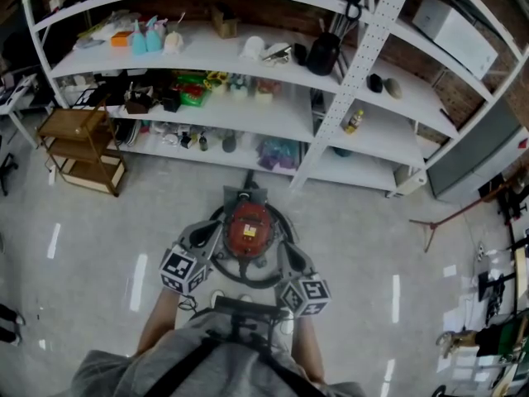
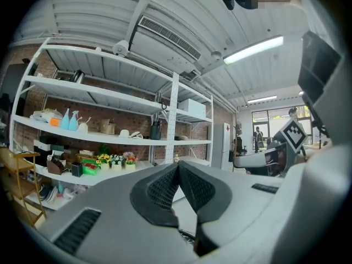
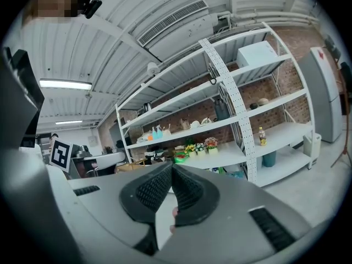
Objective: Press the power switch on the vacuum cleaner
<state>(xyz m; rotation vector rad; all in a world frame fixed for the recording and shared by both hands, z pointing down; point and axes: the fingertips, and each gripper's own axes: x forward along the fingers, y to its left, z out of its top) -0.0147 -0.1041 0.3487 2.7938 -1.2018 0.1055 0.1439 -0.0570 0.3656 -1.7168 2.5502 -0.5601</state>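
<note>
The red vacuum cleaner sits on the floor, right in front of the person, between the two grippers. The left gripper has its jaws shut tight with nothing in them, and so does the right gripper. Both point at the shelves, not down. I think one shut tip should tilt down, find the switch, and push it gently and straight

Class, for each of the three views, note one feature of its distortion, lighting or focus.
Head view: fisheye bends the shelving into arcs, while the vacuum cleaner at centre stays sharp. Left gripper view: the ceiling light strip is blown out. Right gripper view: dark vignette rings the frame, and the perforated upright curves.
</note>
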